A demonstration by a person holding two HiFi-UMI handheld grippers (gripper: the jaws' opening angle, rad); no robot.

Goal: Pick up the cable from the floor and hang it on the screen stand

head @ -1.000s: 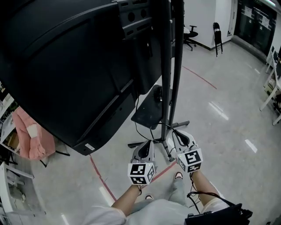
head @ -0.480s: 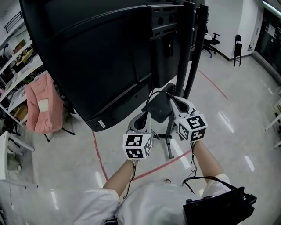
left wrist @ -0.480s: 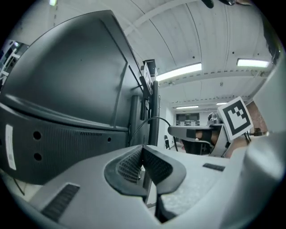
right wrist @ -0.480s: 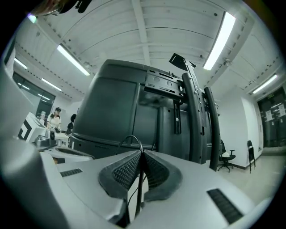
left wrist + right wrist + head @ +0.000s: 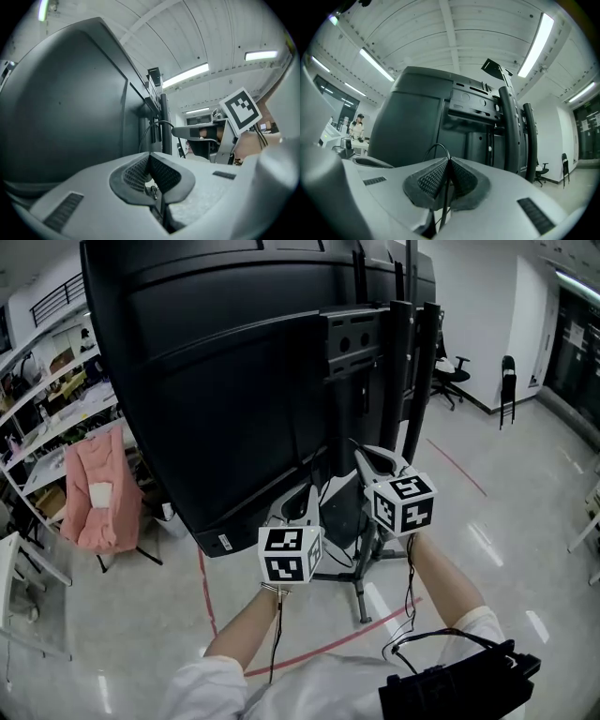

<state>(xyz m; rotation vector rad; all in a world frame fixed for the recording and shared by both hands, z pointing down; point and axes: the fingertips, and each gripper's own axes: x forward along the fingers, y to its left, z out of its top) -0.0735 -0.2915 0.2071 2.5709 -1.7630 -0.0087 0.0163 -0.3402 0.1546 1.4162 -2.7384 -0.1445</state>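
A thin black cable [image 5: 443, 197] runs between the pads of my right gripper [image 5: 449, 163], which is shut on it, and loops up just past the tips. My left gripper [image 5: 150, 159] is also shut, with the cable [image 5: 149, 130] arching from it toward the right gripper. In the head view both grippers are raised side by side, left gripper [image 5: 308, 493] and right gripper [image 5: 360, 455], close behind the big black screen [image 5: 216, 381]. The screen stand's black posts [image 5: 414, 381] rise just beyond the right gripper. The stand's base legs [image 5: 362, 592] spread on the floor below.
A pink cloth [image 5: 97, 495] hangs on a rack at the left beside shelves. Office chairs [image 5: 451, 371] stand far behind the stand. A red tape line [image 5: 309, 649] crosses the grey floor. A black bag [image 5: 459, 686] hangs at my right hip. A person [image 5: 357, 124] stands far off.
Both grippers have risen from low near the stand's base to the height of the screen's lower back. My head view has tilted up with them.
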